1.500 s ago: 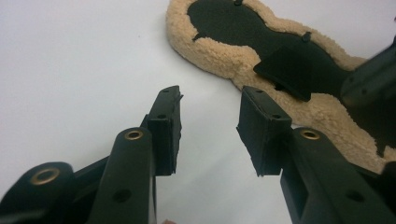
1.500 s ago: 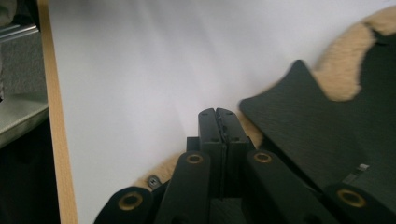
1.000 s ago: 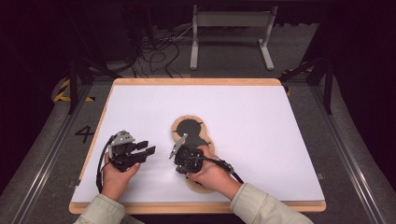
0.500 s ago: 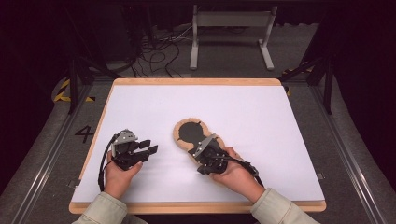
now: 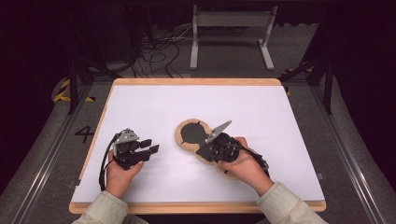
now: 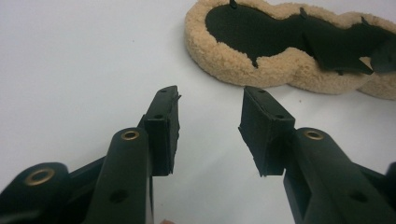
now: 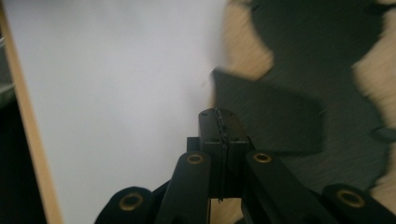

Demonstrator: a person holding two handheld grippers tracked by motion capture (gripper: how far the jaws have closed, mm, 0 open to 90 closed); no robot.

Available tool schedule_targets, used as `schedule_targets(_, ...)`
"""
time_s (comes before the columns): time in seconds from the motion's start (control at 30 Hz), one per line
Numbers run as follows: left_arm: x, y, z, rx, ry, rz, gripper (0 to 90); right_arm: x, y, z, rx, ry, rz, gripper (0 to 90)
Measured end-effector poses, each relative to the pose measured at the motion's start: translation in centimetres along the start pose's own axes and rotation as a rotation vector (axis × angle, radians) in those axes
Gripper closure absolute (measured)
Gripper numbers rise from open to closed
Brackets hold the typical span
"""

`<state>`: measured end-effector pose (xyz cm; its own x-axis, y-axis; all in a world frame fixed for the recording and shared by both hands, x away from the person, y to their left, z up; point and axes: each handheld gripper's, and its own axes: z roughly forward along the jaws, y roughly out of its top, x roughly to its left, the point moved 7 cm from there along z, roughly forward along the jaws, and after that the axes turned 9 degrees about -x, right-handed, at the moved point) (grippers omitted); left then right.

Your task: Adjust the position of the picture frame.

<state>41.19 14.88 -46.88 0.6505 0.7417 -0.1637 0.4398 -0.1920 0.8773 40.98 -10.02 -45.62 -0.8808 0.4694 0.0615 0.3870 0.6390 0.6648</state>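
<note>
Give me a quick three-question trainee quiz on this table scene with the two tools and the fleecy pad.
1. True or false: the left tool has its jaws apart with nothing between them.
2. The tan fleece pad lies on: A) the white tabletop; B) the floor; C) a metal stand.
3. Fill in: the jaws of the right tool are ____.
Key: 1 true; 2 A; 3 shut.

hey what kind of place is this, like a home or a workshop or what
Most likely a lab or studio set up for recording handling tasks, not a home. A bare white table stands in a dark room, loose cables lie on the floor behind it, and a metal stand stands beyond.
</note>
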Motion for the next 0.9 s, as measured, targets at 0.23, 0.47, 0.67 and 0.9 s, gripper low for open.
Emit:
schedule_targets(0.23, 0.4, -0.4, -0.7, -0.007, 0.019, -0.002, 56.8, -5.3, 3.1, 1.0, -0.078, -0.17, 0.093, 90.0)
schedule_targets(0.47, 0.4, -0.6, -0.7, -0.003, 0.016, -0.008, 56.3, -9.5, 3.8, 2.4, -0.069, -0.274, 0.191, 90.0)
schedule_targets(0.67, 0.6, -0.6, -0.7, -0.005, 0.02, -0.004, 55.8, -11.1, 3.2, 4.0, -0.026, -0.291, 0.244, 90.0)
schedule_targets(0.9, 0.5, -0.6, -0.6, 0.0, 0.016, -0.009, 55.5, -10.5, 3.4, 4.8, 0.024, -0.311, 0.179, 90.0)
